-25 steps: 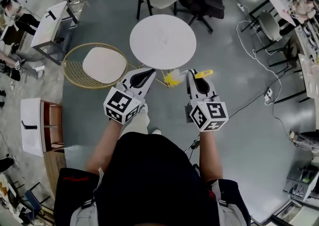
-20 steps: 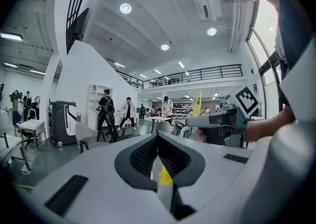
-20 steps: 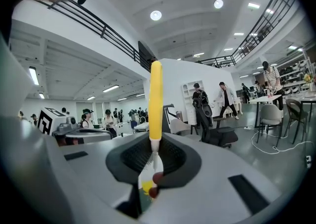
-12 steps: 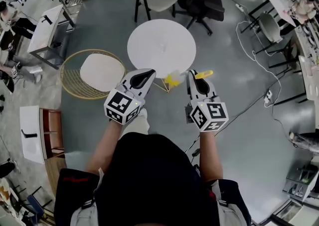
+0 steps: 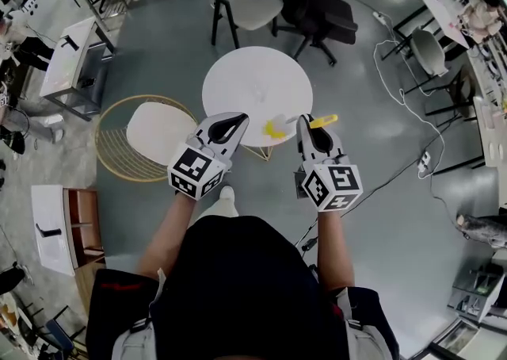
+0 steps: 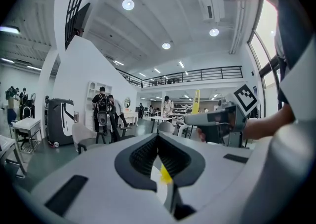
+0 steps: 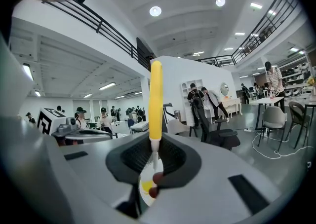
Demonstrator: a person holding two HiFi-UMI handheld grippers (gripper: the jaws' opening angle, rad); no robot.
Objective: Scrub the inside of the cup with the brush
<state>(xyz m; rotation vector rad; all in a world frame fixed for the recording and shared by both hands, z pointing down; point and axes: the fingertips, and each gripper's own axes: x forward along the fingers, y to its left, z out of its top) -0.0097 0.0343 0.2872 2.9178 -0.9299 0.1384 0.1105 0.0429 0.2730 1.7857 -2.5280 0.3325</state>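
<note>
My right gripper (image 5: 306,120) is shut on a brush. Its yellow handle (image 5: 324,120) sticks out to the right and its yellow head (image 5: 275,128) points left, over the near edge of the round white table (image 5: 230,81). In the right gripper view the handle (image 7: 155,99) rises straight up from the closed jaws (image 7: 155,141). My left gripper (image 5: 237,119) is shut with nothing in it and hovers just left of the brush head. A small, faint clear thing (image 5: 260,97) stands on the table; it may be the cup. The left gripper view shows the right gripper (image 6: 217,119).
A gold wire chair with a white seat (image 5: 158,132) stands left of the table. A white chair (image 5: 253,5) and a black office chair (image 5: 321,9) stand behind it. A cable (image 5: 412,105) trails over the floor at the right. People stand in the background.
The table and chairs have slid down the head view toward both grippers, so the brush head now lies over the table's near edge. The grippers have kept their pose and their grip.
</note>
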